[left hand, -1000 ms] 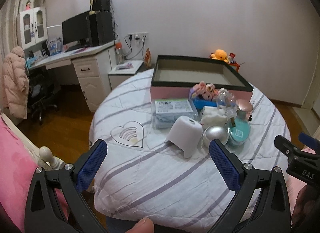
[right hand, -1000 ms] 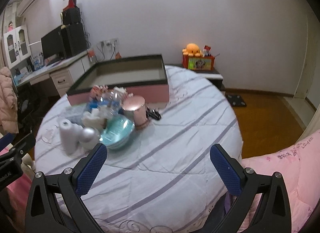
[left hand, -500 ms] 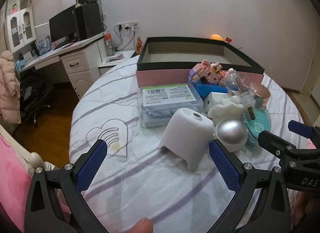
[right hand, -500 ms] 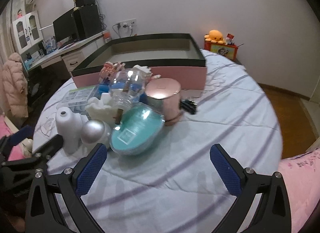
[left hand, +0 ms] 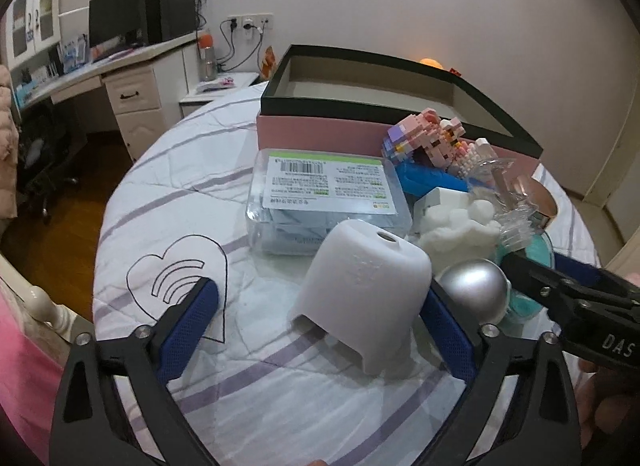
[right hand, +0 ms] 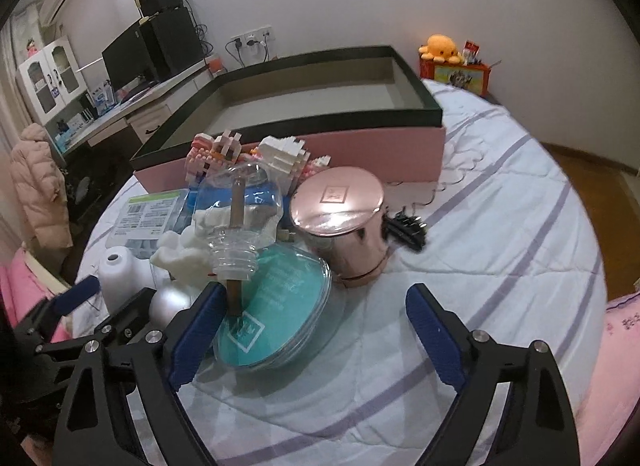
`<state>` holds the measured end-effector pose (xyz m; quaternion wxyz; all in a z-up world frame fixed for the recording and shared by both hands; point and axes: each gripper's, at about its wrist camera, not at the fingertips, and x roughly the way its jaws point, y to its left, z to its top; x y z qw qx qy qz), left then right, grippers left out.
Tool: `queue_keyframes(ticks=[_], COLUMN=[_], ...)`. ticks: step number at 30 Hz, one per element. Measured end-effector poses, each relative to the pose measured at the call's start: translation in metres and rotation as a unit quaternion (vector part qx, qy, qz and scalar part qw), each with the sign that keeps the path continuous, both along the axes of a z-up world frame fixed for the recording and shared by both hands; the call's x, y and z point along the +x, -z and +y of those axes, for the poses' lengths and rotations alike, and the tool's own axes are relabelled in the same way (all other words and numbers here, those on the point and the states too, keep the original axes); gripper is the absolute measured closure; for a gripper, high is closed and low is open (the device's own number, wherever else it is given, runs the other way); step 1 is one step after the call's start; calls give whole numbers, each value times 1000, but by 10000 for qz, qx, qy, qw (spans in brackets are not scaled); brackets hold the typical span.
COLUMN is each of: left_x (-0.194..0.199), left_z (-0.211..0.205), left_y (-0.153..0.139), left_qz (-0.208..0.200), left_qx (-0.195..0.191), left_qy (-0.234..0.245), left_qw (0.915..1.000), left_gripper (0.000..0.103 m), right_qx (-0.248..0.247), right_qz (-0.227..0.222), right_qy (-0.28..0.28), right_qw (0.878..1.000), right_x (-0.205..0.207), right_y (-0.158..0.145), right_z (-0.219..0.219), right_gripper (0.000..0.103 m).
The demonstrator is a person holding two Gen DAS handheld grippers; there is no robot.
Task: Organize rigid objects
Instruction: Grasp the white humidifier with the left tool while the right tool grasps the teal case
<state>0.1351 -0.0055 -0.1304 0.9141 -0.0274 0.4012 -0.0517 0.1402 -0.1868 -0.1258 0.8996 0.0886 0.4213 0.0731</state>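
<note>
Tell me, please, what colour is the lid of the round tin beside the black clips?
Shiny rose gold, almost pink copper. The tin lid shows best in the right wrist view.

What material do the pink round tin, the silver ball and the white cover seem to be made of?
The pink round tin: probably polished metal, since it shows mirror-like reflections.
The silver ball: satin metal or metallised plastic; its sheen is soft and the look does not settle it.
The white cover: likely matte plastic, smooth and without glare.
</note>
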Motion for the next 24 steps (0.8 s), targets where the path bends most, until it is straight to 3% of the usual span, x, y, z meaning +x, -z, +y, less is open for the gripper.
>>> queue_keyframes(ticks=[5, 6, 7, 8, 11, 16, 24], left_x=[2, 1, -1, -2, -4, -4, -9], left_z=[0, -2, -3, -6, -8, -2, -5], left_y=[0, -1, -2, -3, -3, -4, -1], left_qz=[-2, -11, -18, -27, -57, -28, -88], left_qx=[-126, -146, -200, -272, -181, -370, -301], left_qy=[127, 185, 263, 363, 397, 400, 365], left_qw=[9998, 9997, 9995, 9990, 9990, 9985, 9988], left_gripper=[19, 24, 35, 41, 42, 42, 42], right_qx=[201, 191, 216, 167, 6, -52, -151], right_qz=[15, -28, -52, -75, -168, -267, -230], right_qy=[-142, -197, -324, -393, -469, -530, -563], right_qw=[9997, 9996, 9992, 9991, 9988, 9982, 9980], right_x=[7, 7, 6, 4, -5, -21, -22], right_y=[9, 8, 8, 7, 6, 4, 5], right_z=[3, 6, 9, 12, 17, 13, 17], right_gripper=[19, 25, 39, 42, 45, 52, 52])
